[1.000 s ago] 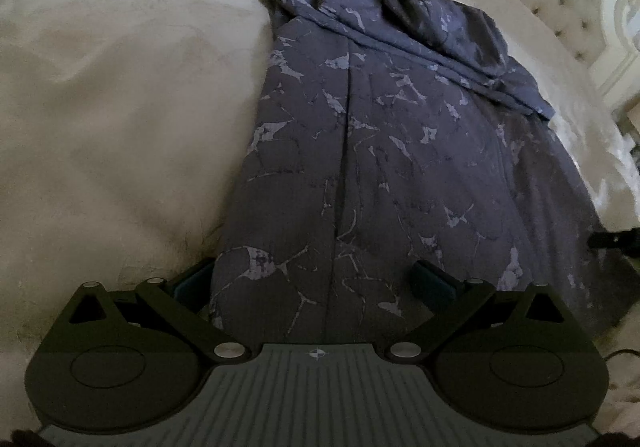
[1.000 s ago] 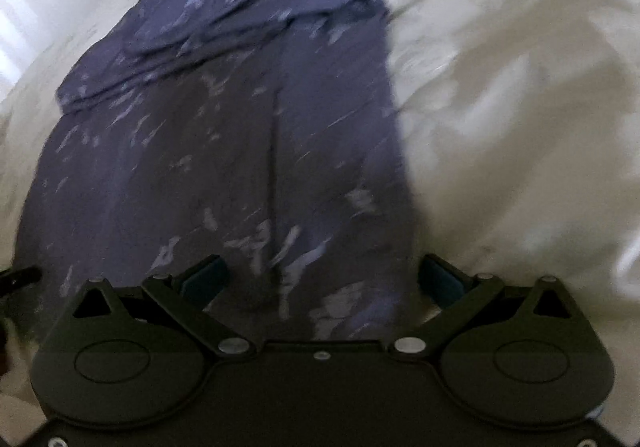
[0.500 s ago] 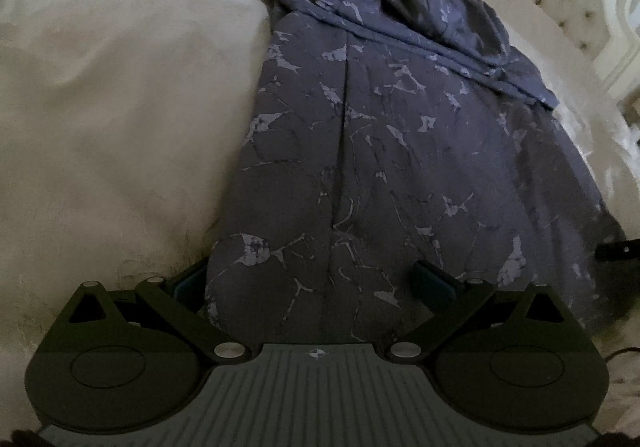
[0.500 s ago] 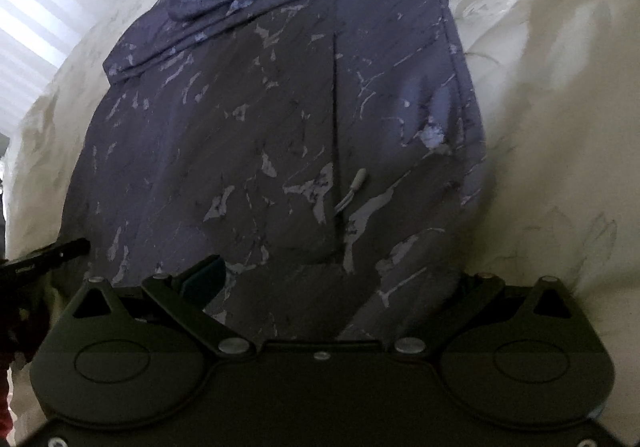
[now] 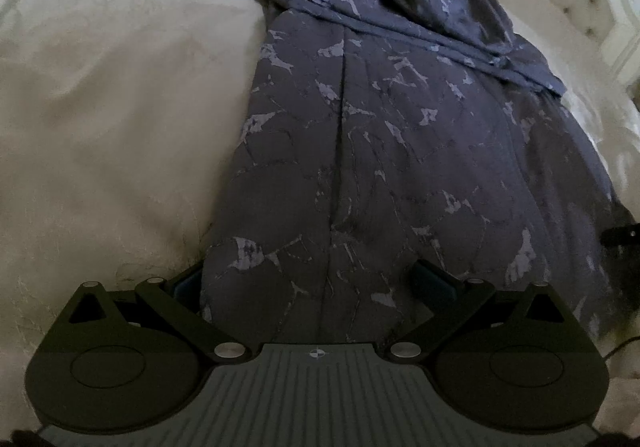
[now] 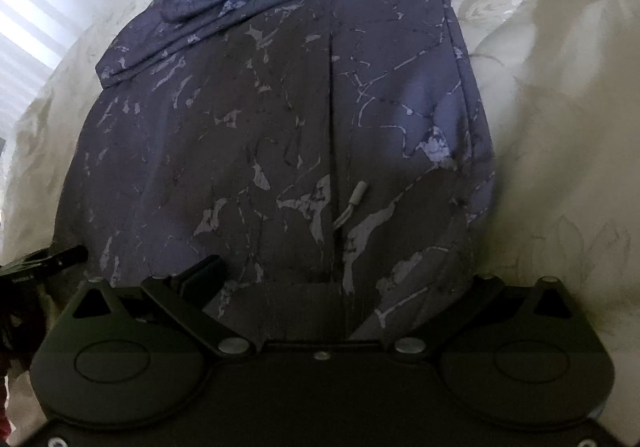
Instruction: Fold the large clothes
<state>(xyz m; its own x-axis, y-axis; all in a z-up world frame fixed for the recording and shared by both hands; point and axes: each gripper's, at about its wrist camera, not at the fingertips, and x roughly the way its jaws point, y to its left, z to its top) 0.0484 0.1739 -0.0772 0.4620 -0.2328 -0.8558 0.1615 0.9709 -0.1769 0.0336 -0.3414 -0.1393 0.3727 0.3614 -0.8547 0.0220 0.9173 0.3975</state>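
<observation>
Garment point(image 5: 400, 167) flat on bedspread point(image 5: 100, 127), both tongs spread wide.

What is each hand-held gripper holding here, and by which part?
Nothing is clamped. Both the left hand-held gripper and right hand-held gripper stand open, straddling the near hem of the purple garment.

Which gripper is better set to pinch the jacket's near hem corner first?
Left, probably. The left gripper is open, both fingers visible, straddling the jacket corner; the right gripper is open too, but its outer finger is hidden by cloth.
</observation>
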